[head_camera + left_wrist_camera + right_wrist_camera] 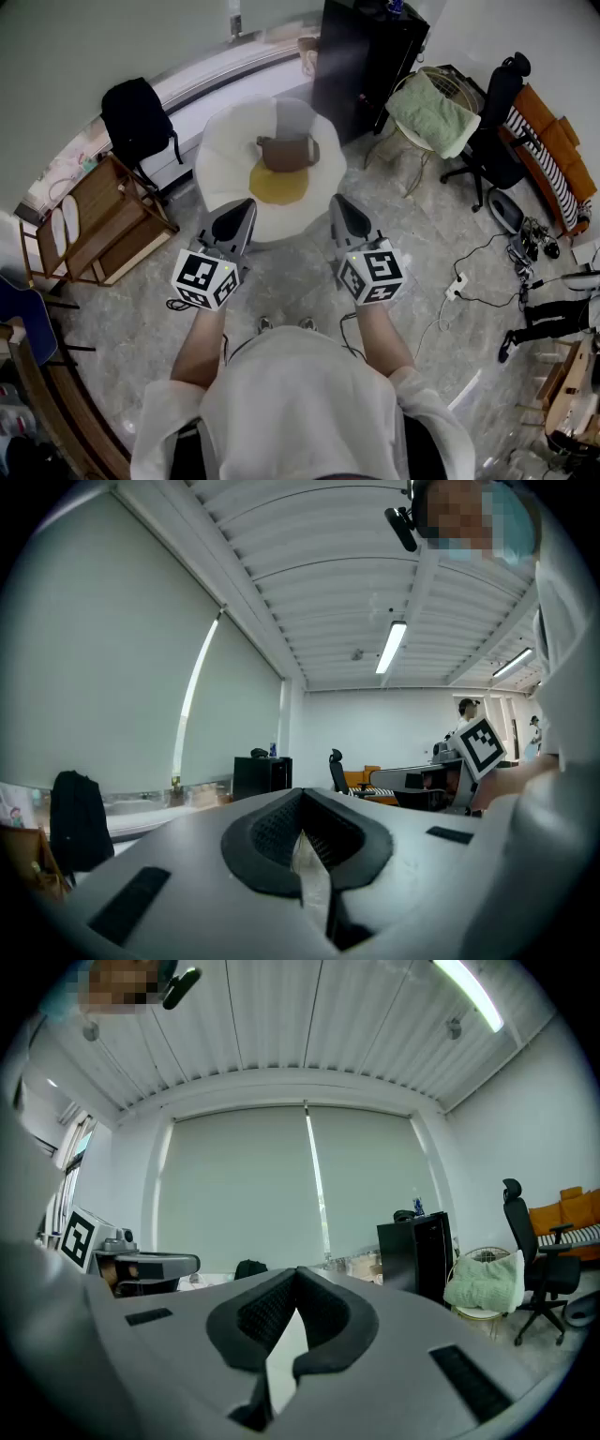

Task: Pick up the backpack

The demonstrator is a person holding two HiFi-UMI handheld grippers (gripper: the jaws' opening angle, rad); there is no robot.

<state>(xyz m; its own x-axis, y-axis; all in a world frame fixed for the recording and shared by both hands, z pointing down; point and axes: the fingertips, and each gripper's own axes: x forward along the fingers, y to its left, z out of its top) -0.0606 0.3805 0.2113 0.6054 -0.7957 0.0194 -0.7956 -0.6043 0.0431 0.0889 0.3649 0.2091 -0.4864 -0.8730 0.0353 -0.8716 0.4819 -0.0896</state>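
floor (pixel 431 253) of grey stone, white beanbag (pixel 225 159) mid-room, black backpack (pixel 136 117) by the wall (pixel 94 47).

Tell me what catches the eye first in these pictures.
The left gripper and right gripper, both shut and empty, point at a round white seat mid-room bearing a brown bag and yellow cushion. A black backpack sits upper left by the window.

Two grippers (pixel 246 208) (pixel 341 204); one black backpack (pixel 137 117); one office chair (pixel 495 127).
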